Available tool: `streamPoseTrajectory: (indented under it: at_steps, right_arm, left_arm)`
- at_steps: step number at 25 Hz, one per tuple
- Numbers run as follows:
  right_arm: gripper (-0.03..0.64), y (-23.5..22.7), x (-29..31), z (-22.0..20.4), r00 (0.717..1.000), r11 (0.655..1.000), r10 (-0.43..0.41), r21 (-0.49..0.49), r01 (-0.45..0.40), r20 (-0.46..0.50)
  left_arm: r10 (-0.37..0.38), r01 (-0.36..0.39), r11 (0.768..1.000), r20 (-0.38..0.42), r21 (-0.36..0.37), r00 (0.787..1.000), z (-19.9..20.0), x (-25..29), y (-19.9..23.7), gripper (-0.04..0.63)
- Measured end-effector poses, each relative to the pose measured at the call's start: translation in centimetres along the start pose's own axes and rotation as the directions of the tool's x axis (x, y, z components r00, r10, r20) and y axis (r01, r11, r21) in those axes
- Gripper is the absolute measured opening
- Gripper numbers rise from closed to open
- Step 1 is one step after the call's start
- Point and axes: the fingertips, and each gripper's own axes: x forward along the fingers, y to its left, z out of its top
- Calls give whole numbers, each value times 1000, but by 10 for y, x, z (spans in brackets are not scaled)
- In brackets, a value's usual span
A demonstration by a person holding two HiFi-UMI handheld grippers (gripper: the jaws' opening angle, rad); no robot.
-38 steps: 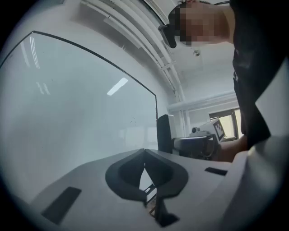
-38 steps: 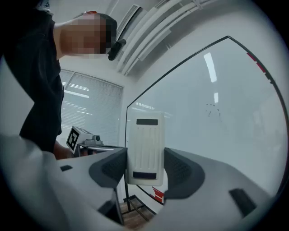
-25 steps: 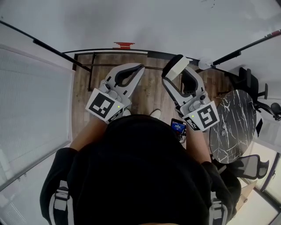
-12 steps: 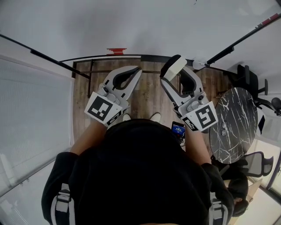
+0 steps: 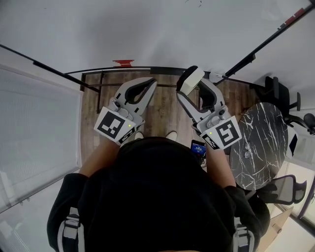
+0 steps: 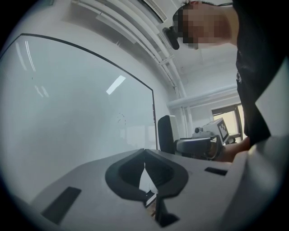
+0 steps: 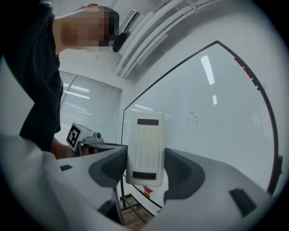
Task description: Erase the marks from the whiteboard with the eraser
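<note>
The whiteboard fills the top of the head view, with small faint marks at its very top edge. My right gripper is shut on the white eraser, held a little short of the board's lower edge. In the right gripper view the eraser stands upright between the jaws, and the marks lie higher up on the board. My left gripper is shut and holds nothing. Its tips meet in front of the board, where a faint mark shows.
A red item sits at the board's bottom edge, above the black stand frame on the wood floor. A round black marble table and office chairs are to the right. Window blinds run along the left.
Both grippers have shifted a little left and up toward the board's lower edge. The eraser stays gripped and the left jaws stay shut.
</note>
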Motion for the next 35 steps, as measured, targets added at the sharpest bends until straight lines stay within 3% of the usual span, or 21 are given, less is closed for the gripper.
streamPoseTrajectory:
  at_steps: [9, 14, 20, 28, 35]
  right_arm:
    - [255, -26, -3, -2, 999, 999, 38, -2, -38, -9]
    - [255, -45, 12, -2, 1000, 1000, -16, 19, 16, -9]
    - [255, -64, 49, 1, 994, 994, -109, -16, 108, -32]
    - [255, -106, 97, 31, 938, 935, -343, -106, 337, -43]
    - [255, -136, 134, 54, 856, 844, -516, -176, 506, -11]
  left_arm:
    - [51, -51, 999, -8, 8, 999, 8, 28, 3, 5]
    - [43, -43, 999, -11, 9, 999, 10, 38, 23, 5]
    - [-25, 25, 1000, 7, -7, 1000, 15, 52, 66, 5]
    - [-183, 183, 983, 36, 9, 982, 42, 74, 110, 5]
    - [-324, 322, 946, 80, 38, 943, 59, 89, 136, 5]
